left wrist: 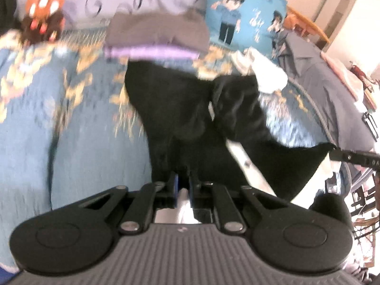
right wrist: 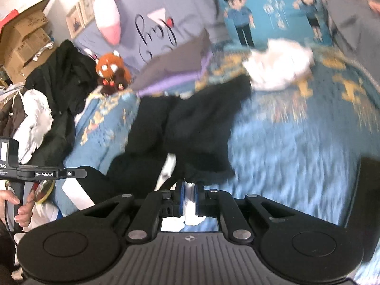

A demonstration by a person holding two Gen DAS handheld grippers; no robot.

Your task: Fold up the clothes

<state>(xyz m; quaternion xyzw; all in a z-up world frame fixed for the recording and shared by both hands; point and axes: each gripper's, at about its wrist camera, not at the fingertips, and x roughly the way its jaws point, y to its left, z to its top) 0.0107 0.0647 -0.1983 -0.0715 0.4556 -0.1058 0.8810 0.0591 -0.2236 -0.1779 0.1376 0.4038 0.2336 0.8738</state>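
Nearest: my left claw [left wrist: 182, 185], jaws pinched on the hem of the black garment [left wrist: 190, 123]; my right claw [right wrist: 189, 187] likewise clamped on its white-lined edge. Garment hangs between them over the blue bedspread [left wrist: 83, 142] (blurred). At 12 o'clock: folded grey-purple clothing [left wrist: 156, 35]. At 1 o'clock: white garment [right wrist: 280, 68]. Farthest: cartoon pillow [left wrist: 244, 16].

The left gripper [left wrist: 183, 182] and the right gripper [right wrist: 189, 187] are both angled downward, jaws clamped together; the left gripper's handle is gripped by a hand [right wrist: 20, 207].
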